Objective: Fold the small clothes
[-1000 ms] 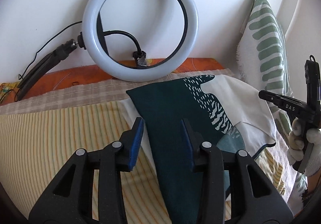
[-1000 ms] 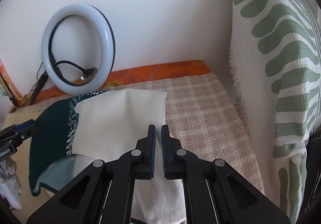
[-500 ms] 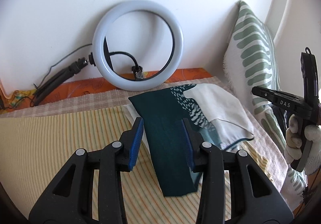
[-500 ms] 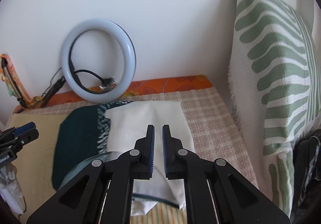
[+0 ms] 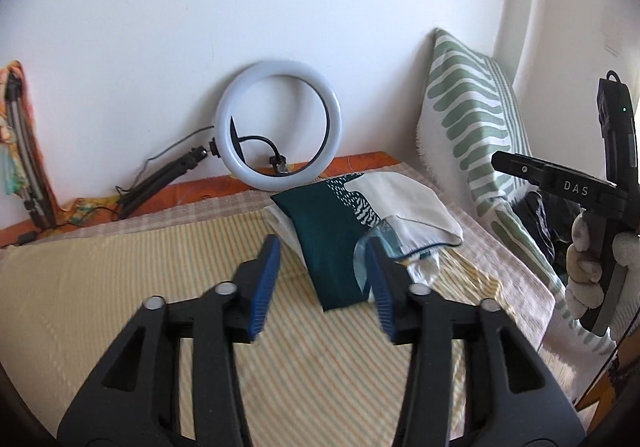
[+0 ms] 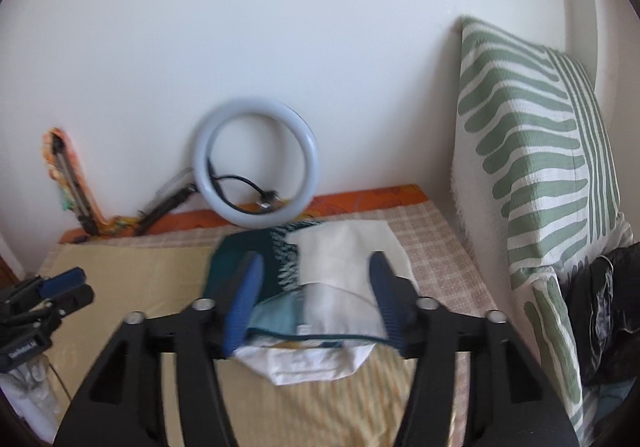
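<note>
With both jaws parted, the garment (image 5: 352,231) lies released on the bed (image 5: 120,279).

The right hand-held gripper (image 6: 316,297), pinched shut a second ago, has just been opening and the left hand-held gripper (image 5: 324,279) has widened too; nothing is between either pair. Both have pulled back, so the folded garment sits ahead of them, apart. This fold looks finished.
</note>
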